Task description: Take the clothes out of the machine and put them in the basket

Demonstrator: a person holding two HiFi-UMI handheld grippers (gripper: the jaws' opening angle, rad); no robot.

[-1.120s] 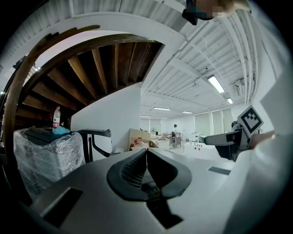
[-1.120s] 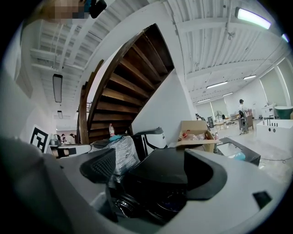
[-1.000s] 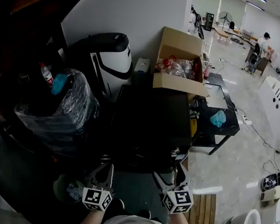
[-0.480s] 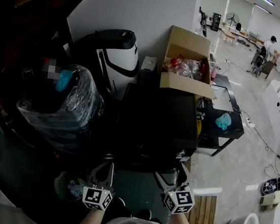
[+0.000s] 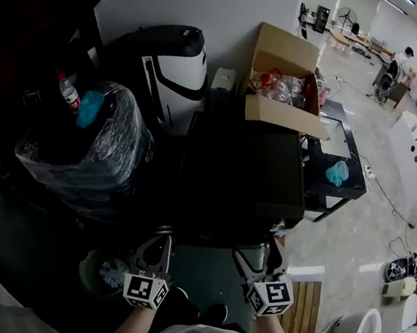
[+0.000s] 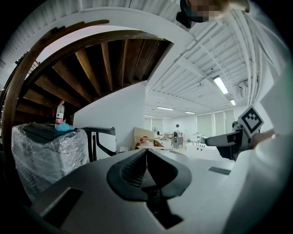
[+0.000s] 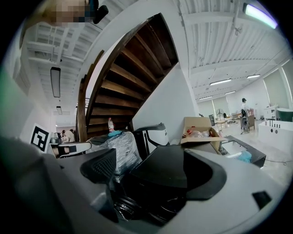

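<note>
Beneath a dark wooden staircase [image 7: 137,59], the black box-shaped machine [image 5: 238,173] stands at twelve o'clock, squarely before the right gripper [image 5: 256,258] with its jaws parted; the left gripper [image 5: 155,250] has its jaws pressed together.

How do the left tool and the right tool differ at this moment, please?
The left tool has its jaws pressed together, while the right tool has its jaws wide apart. The left tool's view shows nothing between them; the right tool's gap frames the dark machine beyond. Both are empty and held low before that machine.
</note>
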